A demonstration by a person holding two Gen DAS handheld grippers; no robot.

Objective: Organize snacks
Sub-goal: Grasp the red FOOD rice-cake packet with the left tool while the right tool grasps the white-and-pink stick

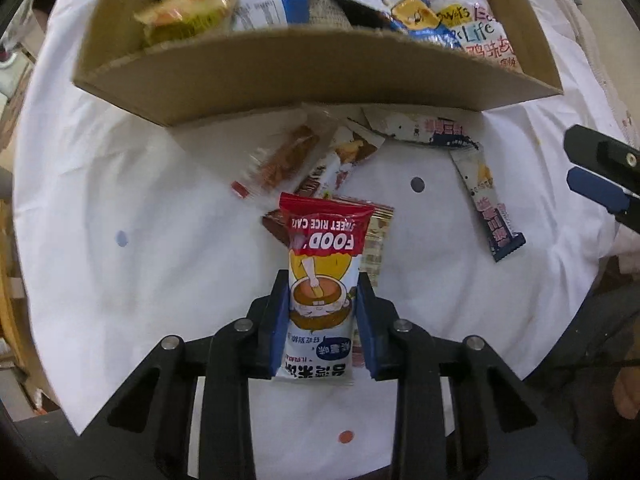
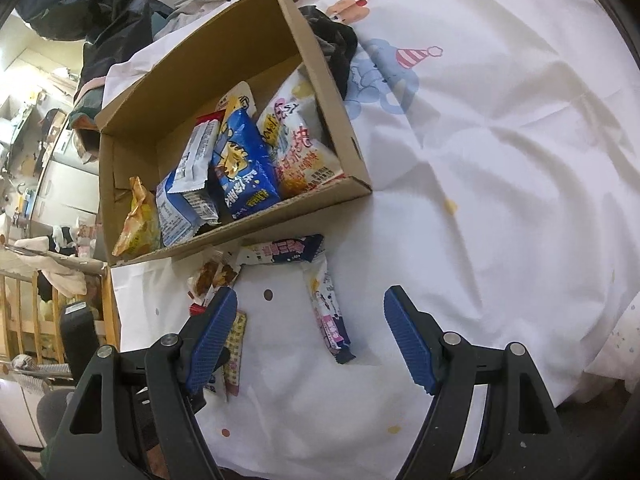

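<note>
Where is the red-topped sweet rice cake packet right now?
In the left wrist view, the rice cake packet sits clamped in the left gripper, above loose snacks on the white sheet, just short of the cardboard box.

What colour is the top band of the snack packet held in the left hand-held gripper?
Red, above a white lower part; the snack packet shows best in the left wrist view.

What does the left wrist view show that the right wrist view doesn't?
Only the left wrist view shows the left claw shut on the rice cake packet, with the box's near wall straight ahead. Only the right wrist view shows the right claw open and empty, the box's empty far end, and the black cloth behind the box. Both show the cardboard box holding snacks and the navy-tipped stick packet loose on the white sheet.
</note>
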